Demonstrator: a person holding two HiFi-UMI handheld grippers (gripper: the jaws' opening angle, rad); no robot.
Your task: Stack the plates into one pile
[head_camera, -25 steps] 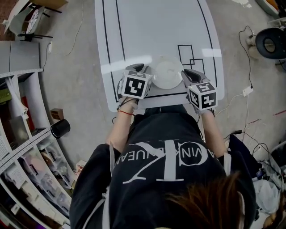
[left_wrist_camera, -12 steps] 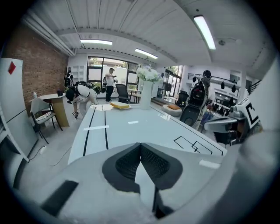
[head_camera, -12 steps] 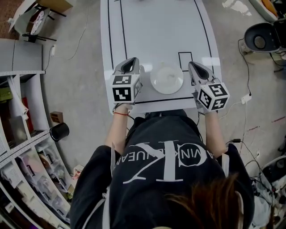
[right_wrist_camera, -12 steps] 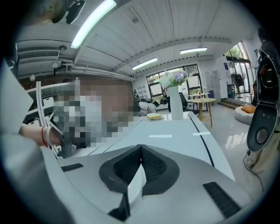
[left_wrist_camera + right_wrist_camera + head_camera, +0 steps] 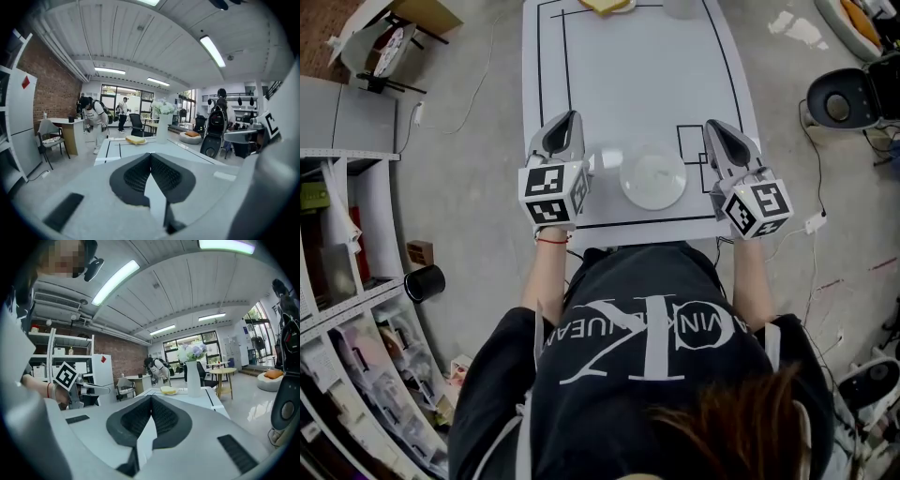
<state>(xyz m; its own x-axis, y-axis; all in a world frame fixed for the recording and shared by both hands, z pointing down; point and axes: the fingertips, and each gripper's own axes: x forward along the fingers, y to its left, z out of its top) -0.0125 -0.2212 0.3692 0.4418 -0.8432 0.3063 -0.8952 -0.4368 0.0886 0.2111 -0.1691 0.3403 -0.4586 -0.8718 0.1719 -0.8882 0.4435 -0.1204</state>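
Here's the pile of plates (image 5: 653, 181), white and round, lying flat with its face up, so it has no long axis and points nowhere. It sits in the middle of the head view, on the white tabletop (image 5: 619, 84) close to its lower edge, just inside the black line (image 5: 637, 224) marked across that end. How many plates are in the pile can't be made out from above. A small black rectangle (image 5: 691, 142) is drawn just to the right of it.

The left claw (image 5: 568, 120) is off to the left of the pile and the right claw (image 5: 713, 127) off to the right, the plates between them, and both point toward the top of the frame. Neither touches the pile; there's bare tabletop on each side.

In the left gripper view the left claw (image 5: 151, 155) has its two dark ribbed pads pressed together along a single seam, with nothing between them. It's the same in the right gripper view: the right claw (image 5: 151, 398) is squeezed tight, tip to tip, and empty. Both look out nearly level along the tabletop.

At the far end stand a white vase (image 5: 193, 372) of flowers and a yellow slab (image 5: 135, 139) on a dish. The left claw's marker cube (image 5: 65, 376) shows at the left of the right gripper view.
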